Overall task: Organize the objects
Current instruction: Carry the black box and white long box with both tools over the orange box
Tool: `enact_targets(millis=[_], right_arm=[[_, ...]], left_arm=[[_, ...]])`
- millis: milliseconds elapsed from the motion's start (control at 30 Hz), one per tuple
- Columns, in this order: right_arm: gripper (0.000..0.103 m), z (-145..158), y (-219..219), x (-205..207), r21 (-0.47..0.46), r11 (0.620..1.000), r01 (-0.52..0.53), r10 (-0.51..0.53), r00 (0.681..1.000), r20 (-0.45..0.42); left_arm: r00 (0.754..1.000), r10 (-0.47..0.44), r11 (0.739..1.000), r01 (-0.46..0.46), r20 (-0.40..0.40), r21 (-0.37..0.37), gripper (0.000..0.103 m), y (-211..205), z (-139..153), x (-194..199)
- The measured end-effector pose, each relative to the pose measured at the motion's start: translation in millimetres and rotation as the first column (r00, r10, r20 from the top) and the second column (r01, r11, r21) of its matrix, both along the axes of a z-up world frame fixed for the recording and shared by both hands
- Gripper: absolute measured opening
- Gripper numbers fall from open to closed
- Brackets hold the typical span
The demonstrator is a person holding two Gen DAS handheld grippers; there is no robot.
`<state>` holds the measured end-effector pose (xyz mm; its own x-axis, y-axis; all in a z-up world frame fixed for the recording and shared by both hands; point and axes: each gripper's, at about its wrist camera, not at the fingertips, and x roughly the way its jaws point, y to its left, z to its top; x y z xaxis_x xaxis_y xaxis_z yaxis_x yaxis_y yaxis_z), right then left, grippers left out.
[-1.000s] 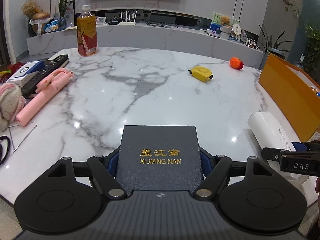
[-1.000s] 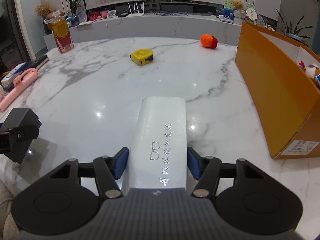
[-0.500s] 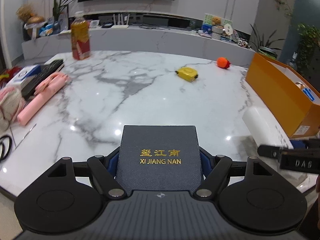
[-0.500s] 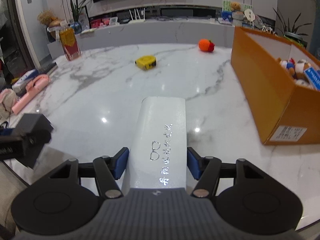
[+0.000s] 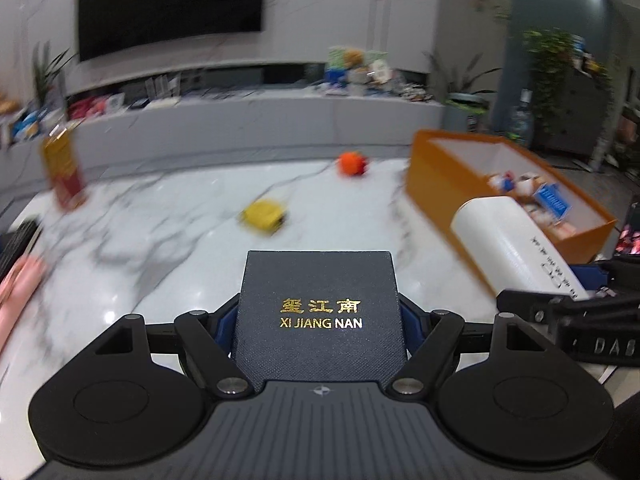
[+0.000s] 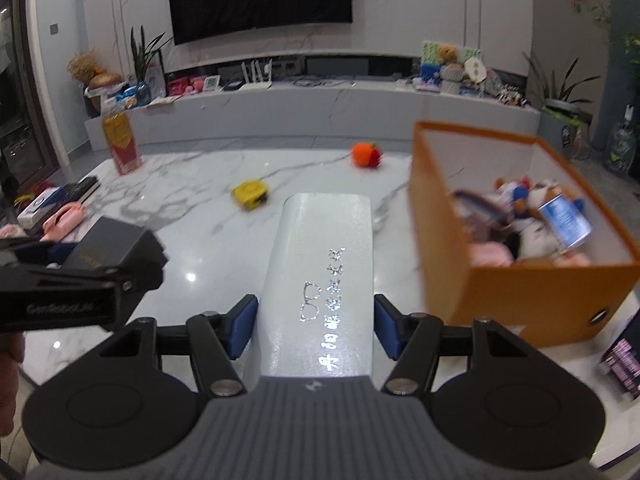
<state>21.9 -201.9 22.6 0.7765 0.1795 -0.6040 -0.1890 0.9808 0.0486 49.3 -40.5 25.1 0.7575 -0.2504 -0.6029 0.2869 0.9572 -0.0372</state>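
Note:
My left gripper point(image 5: 319, 312) is shut on a dark blue box point(image 5: 318, 300) with gold lettering, held above the marble table point(image 5: 168, 240). In the right wrist view that box point(image 6: 116, 244) shows at the left edge. My right gripper point(image 6: 316, 320) is shut on a white glasses case point(image 6: 324, 268), also lifted; the case point(image 5: 516, 248) appears at the right of the left wrist view. The orange storage box point(image 6: 516, 292) stands open to the right, its near wall just beside the white case, with soft toys and a blue can inside.
A yellow tape measure point(image 6: 250, 194) and an orange knitted toy point(image 6: 366, 155) lie mid-table. A tea bottle point(image 6: 120, 142) stands far left. A pink handle-shaped object point(image 6: 66, 216), a remote and a small white-and-blue box sit along the left edge. A phone point(image 6: 624, 360) lies near right.
Both grippers rose with their loads and swung right toward the orange box, whose inside now shows. The table objects look farther and lower in view.

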Motion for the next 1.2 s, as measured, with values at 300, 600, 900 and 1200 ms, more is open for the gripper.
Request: enact_targets(millis=[300,600,900,1200], right_arm=[[0.063,39.5,-53.3,19.4,-0.030,0.997,0.067,-0.065,0.996,0.068],[0.063,66.4,-122.4,62.3,-0.122,0.992,0.036,-0.031,0.999,0.036],[0.063,92.8,-172.0,112.9,-0.194,0.967,-0.165,0.157,0.986,-0.060],[0.063,92.5,-170.6,187.6,-0.342,0.824,-0.452,0.414,0.892,-0.181]], left_arm=[[0.986,-0.153,0.988,0.153,0.067,0.006,0.088,-78.8,27.9,28.2],[0.969,-0.243,0.970,0.243,0.046,-0.007,0.088,-137.3,23.1,54.0],[0.932,-0.363,0.931,0.362,0.010,0.054,0.088,-188.1,16.9,66.7],[0.900,-0.434,0.898,0.436,-0.043,0.067,0.088,-227.7,13.2,83.9]])
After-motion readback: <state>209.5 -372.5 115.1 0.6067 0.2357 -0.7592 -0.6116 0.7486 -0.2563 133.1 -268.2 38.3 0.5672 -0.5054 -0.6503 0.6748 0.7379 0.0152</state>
